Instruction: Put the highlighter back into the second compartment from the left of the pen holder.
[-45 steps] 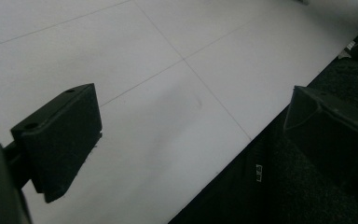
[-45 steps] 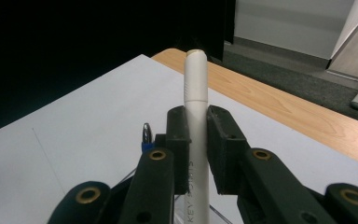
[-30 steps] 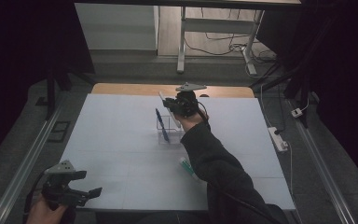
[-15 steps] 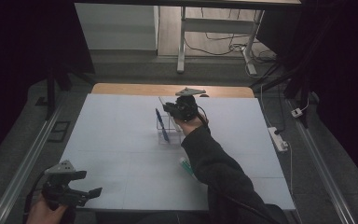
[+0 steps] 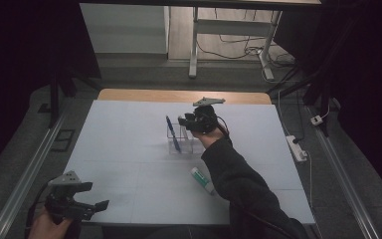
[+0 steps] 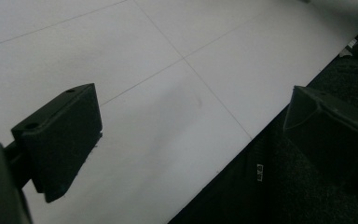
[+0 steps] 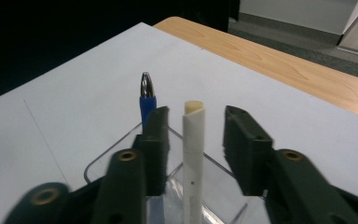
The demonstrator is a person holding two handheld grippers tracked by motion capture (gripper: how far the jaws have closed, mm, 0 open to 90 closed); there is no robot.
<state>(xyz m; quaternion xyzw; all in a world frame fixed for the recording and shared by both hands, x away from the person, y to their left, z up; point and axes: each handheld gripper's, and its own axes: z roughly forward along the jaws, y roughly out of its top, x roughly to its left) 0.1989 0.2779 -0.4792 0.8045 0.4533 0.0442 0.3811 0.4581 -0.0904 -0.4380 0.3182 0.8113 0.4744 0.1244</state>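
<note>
Clutter around the work is lying thin: a white tube with a green cap [image 5: 202, 180] is resting on the white table sheet [image 5: 129, 144] nearer the person, just beside the dark sleeve [image 5: 238, 184], and a white power strip [image 5: 297, 148] is sitting off the sheet's right edge. Nothing is standing between the right gripper [image 5: 191, 121] and the clear plastic holder [image 5: 180, 141] at the middle of the sheet, which the gripper is hovering over.

Inside that holder a blue pen [image 5: 172, 133] is leaning, its metal tip [image 7: 146, 85] pointing up beyond the rim. In the right gripper view a white pen [image 7: 193, 154] is standing upright in the holder [image 7: 121, 163] too, rising between the two black jaws; these are spread apart, with a gap showing on both sides of the white barrel, so nothing is being pinched.

Down at the near left corner the left gripper [image 5: 92, 208] is hanging over the sheet's edge, well apart from the holder. Its jaws are standing wide open, with bare sheet [image 6: 168, 93] and dark floor between them.
</note>
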